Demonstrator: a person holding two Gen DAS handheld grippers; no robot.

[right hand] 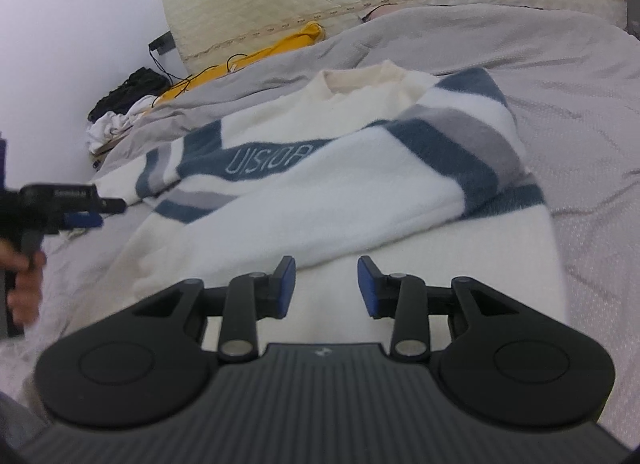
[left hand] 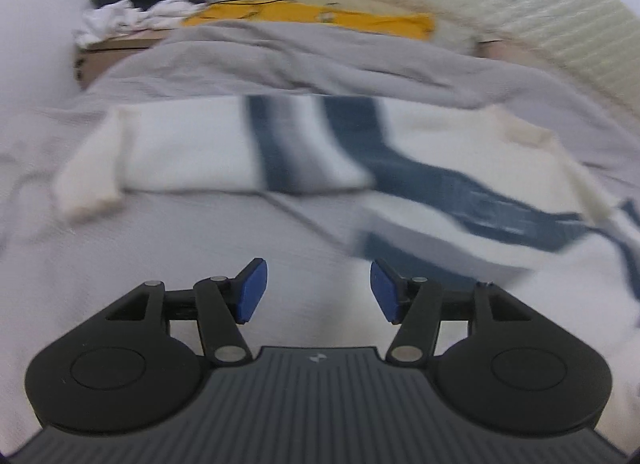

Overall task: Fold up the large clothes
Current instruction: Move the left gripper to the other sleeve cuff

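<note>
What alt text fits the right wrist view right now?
A white sweater with blue and grey stripes lies partly folded on a grey bedspread. The right gripper hovers open at its near edge, holding nothing. The left gripper, in a hand, sits at far left.
</note>
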